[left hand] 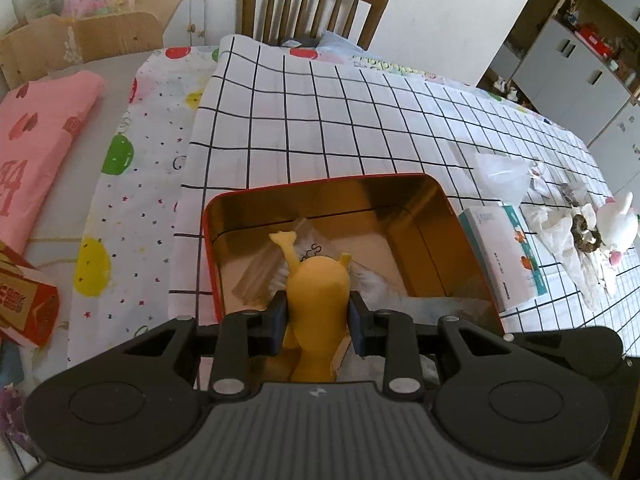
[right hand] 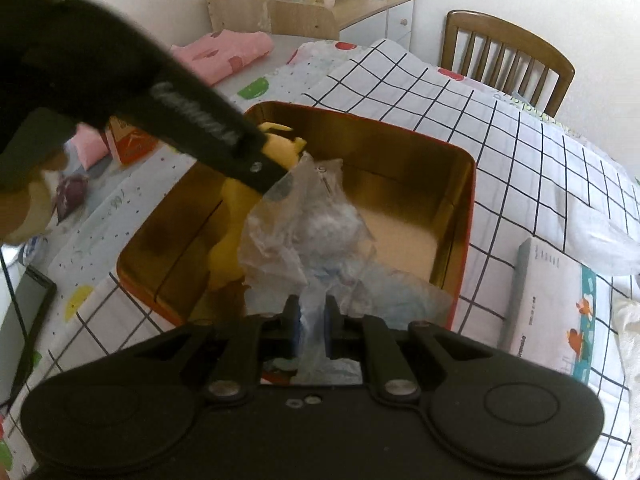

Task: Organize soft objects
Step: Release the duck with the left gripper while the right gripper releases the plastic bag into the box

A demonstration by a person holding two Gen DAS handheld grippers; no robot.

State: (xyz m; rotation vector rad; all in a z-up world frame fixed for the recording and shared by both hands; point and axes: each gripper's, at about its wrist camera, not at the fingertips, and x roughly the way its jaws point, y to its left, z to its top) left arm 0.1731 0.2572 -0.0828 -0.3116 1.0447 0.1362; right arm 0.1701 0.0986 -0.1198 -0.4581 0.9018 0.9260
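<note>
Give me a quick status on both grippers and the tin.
Left gripper shut on yellow rubber toy, over red tin. Right gripper shut on clear plastic bag, also over tin. Nothing blocking the tin.

Yellow toy's (left hand: 318, 292) base hidden behind the left gripper body

The clear plastic bag (left hand: 276, 264) in the red tin (left hand: 472, 240) shows the letters "CS". The print on the white box (left hand: 500, 256) and the red carton (left hand: 24, 300) is too small or blurred to read.
</note>
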